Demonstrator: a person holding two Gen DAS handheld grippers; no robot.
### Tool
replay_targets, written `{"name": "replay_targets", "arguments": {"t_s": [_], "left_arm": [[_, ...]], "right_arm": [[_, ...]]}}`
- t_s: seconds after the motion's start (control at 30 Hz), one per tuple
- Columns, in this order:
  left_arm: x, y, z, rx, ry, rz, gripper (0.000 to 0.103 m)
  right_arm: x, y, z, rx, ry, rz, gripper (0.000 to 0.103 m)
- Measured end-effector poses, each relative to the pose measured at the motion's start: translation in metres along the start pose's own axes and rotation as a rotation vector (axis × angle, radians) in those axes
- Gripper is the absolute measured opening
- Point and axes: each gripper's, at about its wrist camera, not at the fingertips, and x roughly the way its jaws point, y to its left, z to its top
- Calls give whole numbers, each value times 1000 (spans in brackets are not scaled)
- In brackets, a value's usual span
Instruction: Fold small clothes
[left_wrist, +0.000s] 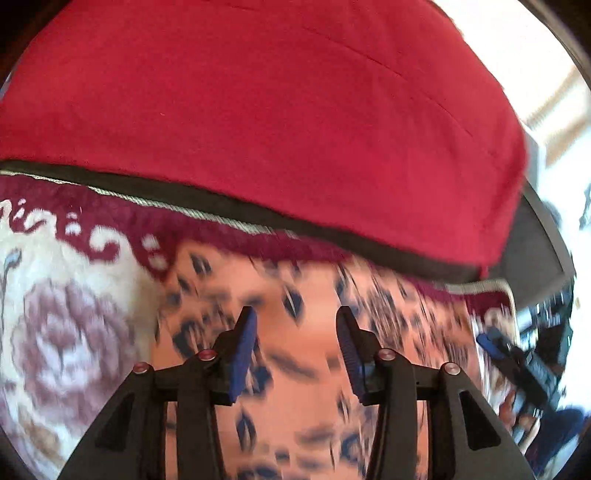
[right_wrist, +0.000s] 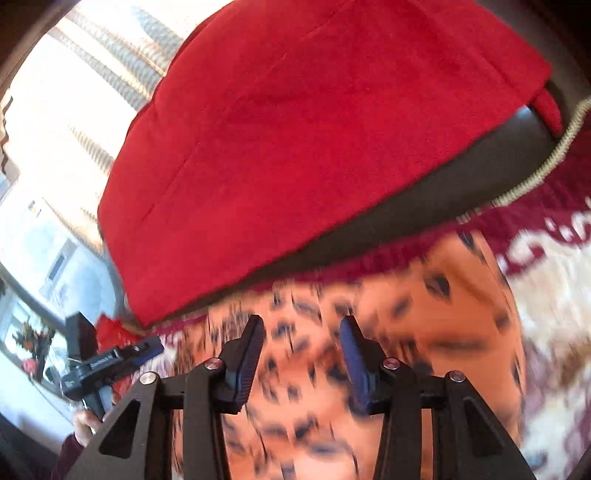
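An orange garment (left_wrist: 314, 369) with dark blue leaf marks lies spread on a patterned carpet, blurred in both views. My left gripper (left_wrist: 295, 317) hovers over it, its blue pads apart and nothing between them. My right gripper (right_wrist: 303, 325) is open too, above the same orange garment (right_wrist: 424, 332), and nothing sits between its pads either. In the left wrist view the right gripper (left_wrist: 517, 362) shows at the garment's right edge. The left gripper (right_wrist: 110, 365) appears at the far left of the right wrist view, held by a hand (right_wrist: 86, 421).
A big red cushion (left_wrist: 277, 110) on a dark base lies just beyond the garment. The carpet (left_wrist: 66, 332) is cream with a maroon border and a large flower, and extends to either side. Bright windows with curtains (right_wrist: 74, 110) stand behind.
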Motion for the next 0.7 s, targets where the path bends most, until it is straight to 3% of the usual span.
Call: {"name": "replay_targets", "arguments": {"t_s": [0.13, 0.23, 0.3, 0.4, 0.47, 0.53, 0.63, 0.7], "left_arm": [[-14, -17, -62, 93, 37, -1, 57], [-8, -23, -102, 157, 76, 110, 62], [4, -17, -121, 138, 120, 154, 62], [-3, -21, -128, 168, 127, 205, 62], [-15, -26, -127, 151, 155, 191, 62], [-37, -24, -127, 120, 129, 145, 62], [-66, -9, -136, 30, 74, 108, 66], [-77, 0, -143, -10, 36, 123, 66]], "right_arm": [[-15, -7, -44, 17, 45, 19, 46], [-25, -15, -78, 41, 65, 2, 46], [-24, -27, -91, 94, 115, -41, 47], [-40, -34, -101, 144, 111, -28, 47], [-54, -35, -103, 184, 105, 7, 51], [-68, -42, -111, 252, 71, 68, 62], [-91, -55, -122, 338, 14, 112, 64], [-102, -57, -127, 350, -30, 141, 64]]}}
